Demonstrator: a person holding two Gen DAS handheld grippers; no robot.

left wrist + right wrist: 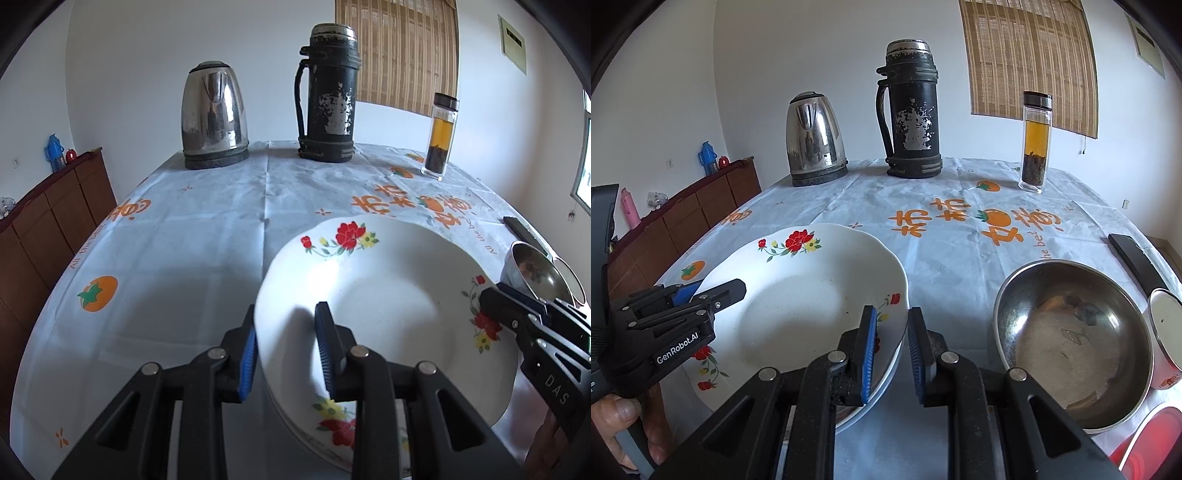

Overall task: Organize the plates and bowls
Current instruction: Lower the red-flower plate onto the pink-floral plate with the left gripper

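Now both grippers, left [288, 354] and right [892, 354], clamped on flowered plate [812, 295] rim.

A table [849, 206] under a pale cloth printed with orange fruit carries everything. The thermos [910, 110] stands at the far edge. Left of the thermos is a kettle [816, 140]; right of it, a tea bottle [1036, 142]. Nearer than the thermos, stacked flowered plates [798, 295] rest on the cloth, a steel bowl [1071, 343] to their right, a dark flat bar [1136, 258] beyond the bowl.
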